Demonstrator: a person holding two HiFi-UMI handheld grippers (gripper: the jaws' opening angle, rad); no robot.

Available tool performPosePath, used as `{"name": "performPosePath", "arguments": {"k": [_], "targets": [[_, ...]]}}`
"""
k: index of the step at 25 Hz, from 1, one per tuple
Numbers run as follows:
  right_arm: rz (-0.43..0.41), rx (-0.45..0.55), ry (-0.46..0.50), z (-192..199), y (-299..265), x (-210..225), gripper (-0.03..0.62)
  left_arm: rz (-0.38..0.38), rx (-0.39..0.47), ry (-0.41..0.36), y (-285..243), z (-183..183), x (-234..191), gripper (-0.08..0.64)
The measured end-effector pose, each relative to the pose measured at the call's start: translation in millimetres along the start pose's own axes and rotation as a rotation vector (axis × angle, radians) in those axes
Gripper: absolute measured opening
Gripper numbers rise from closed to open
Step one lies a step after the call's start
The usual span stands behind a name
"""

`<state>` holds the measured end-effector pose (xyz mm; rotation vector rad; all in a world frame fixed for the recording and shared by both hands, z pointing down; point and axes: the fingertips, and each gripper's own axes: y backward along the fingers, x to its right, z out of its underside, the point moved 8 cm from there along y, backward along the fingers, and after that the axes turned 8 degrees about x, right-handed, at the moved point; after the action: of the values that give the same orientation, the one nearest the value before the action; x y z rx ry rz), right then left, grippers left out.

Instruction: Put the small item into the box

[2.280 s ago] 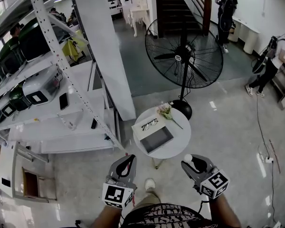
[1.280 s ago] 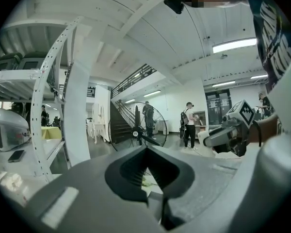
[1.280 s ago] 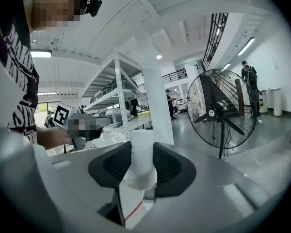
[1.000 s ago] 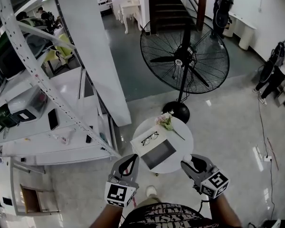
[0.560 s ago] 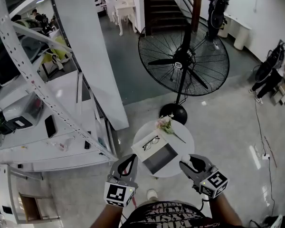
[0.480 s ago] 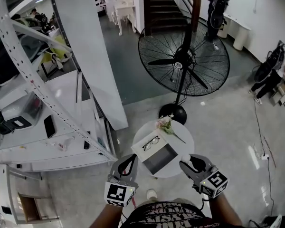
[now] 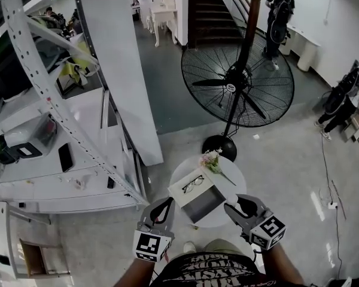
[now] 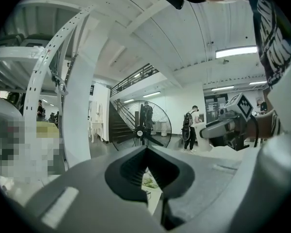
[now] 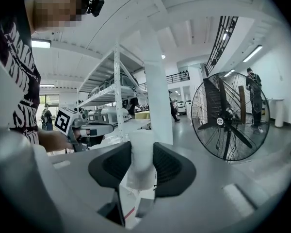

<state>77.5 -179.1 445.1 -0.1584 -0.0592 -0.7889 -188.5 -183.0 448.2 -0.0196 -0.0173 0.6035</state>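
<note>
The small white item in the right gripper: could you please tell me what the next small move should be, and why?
Probably carry the right gripper forward and left over the open box: its jaws grip the small white item, which hangs beside the box.

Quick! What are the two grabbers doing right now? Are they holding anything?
Left gripper: shut, nothing between its jaws.
Right gripper: shut on the small white item.
</note>
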Motion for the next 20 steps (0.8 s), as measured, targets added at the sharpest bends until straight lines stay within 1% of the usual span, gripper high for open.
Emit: {"name": "performPosePath", "arguments": {"k": [6, 8, 14, 20], "targets": [[-0.010, 0.013, -0.018, 3.7, -2.1, 12.5, 0.163, 0.010, -0.015, -0.015, -12.5, -0.6, 5.9, 0.002], [-0.016, 0.003, -0.031, 6.5, -3.7, 19.0, 0.163, 0.013, -0.034, -0.018, -19.6, 1.0, 7.5, 0.002], [-0.050, -0.032, -0.070, 13.2, -16.5, 48.5, 0.163, -0.002, -0.033, -0.021, -44.6, -2.7, 11.7, 0.002], [-0.075, -0.074, -0.102, 25.5, -30.2, 80.5, 0.163, -0.034, -0.045, -0.018, -68.8, -4.3, 13.8, 0.002]]}}
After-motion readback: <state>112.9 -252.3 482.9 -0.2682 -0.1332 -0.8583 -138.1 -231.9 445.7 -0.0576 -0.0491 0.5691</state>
